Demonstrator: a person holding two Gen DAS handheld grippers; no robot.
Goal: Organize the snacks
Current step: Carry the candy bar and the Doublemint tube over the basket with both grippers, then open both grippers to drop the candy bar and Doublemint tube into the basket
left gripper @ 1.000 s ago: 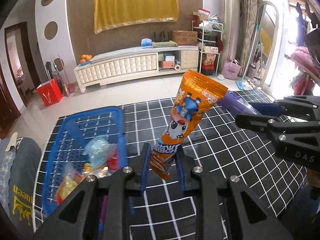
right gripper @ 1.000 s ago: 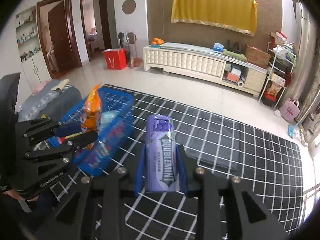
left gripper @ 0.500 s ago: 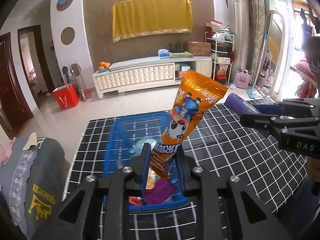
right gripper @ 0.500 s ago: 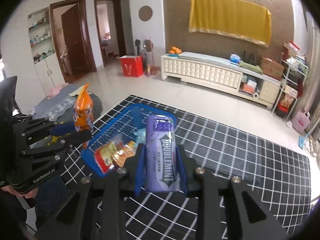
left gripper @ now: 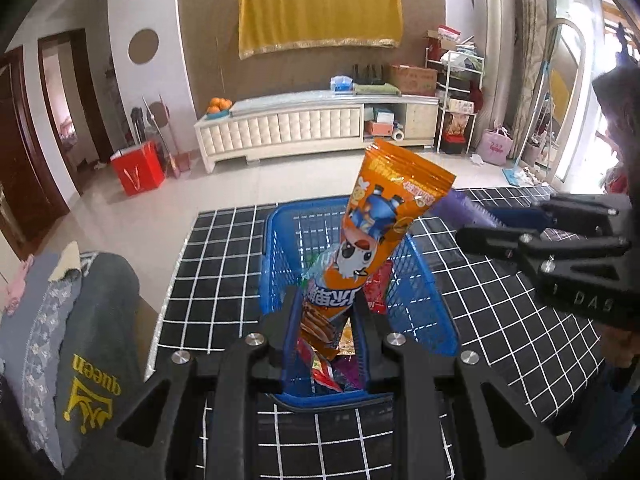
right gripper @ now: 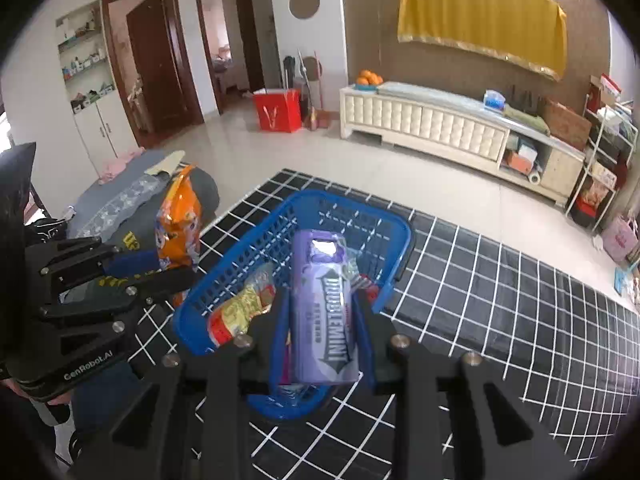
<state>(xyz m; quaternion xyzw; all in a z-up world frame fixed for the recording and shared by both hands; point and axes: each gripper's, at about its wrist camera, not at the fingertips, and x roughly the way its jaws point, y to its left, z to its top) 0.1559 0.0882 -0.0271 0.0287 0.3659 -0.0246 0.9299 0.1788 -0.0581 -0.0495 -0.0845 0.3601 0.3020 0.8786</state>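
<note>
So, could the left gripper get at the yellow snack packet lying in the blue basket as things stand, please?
Probably not yet. The left gripper is shut on the orange snack bag, so its jaws are occupied. The way down to the yellow packet in the blue basket looks free otherwise.

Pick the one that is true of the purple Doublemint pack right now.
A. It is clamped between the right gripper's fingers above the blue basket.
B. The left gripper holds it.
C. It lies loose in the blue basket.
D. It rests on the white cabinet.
A: the purple Doublemint pack sits pinched in the right gripper, with the blue basket below and behind it, while the left gripper holds the orange snack bag.
</note>
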